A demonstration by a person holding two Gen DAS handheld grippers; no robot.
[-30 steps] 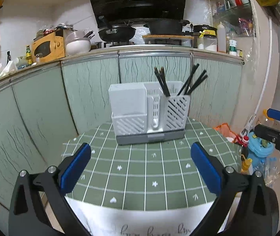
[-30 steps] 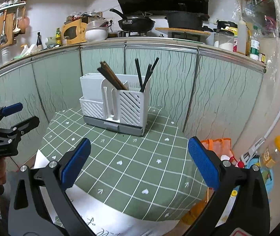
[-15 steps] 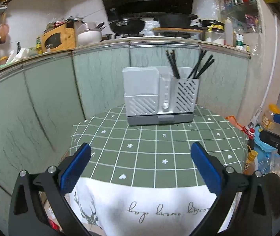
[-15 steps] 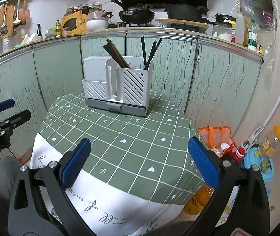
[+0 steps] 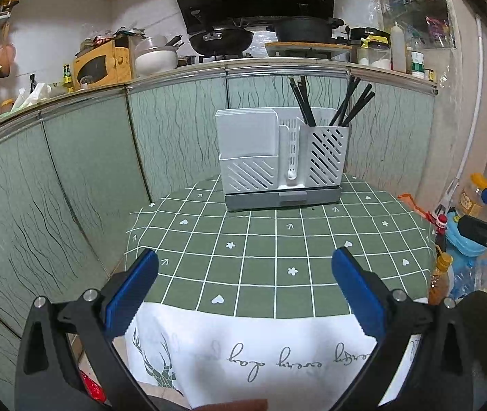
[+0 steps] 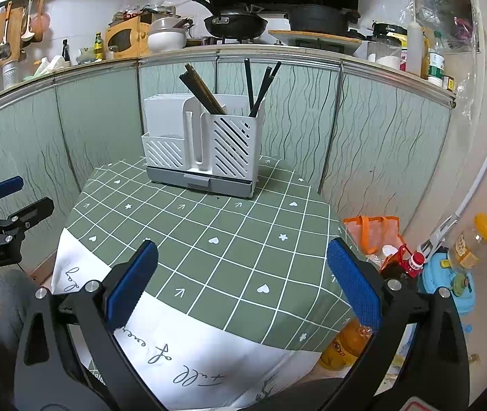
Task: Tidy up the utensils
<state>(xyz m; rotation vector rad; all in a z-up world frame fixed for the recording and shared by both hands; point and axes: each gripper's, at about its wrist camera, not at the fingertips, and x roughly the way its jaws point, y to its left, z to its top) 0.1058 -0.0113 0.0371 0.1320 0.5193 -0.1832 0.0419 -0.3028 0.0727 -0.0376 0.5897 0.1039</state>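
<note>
Wok (image 6: 235,22) + black pot (image 6: 319,17) on counter (microwave (image 6: 123,39) left); orange bag (image 6: 372,236) on floor.

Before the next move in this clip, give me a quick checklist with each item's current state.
1. Left gripper open and empty: ok.
2. Right gripper open and empty: ok.
3. White slotted plastic utensil holder upright on the green checked tablecloth: ok.
4. Dark chopsticks standing in the holder's right compartments: ok.
5. Loose utensils left on the cloth: none visible, ok.
6. Contents of the holder's left compartment: cannot tell.
</note>
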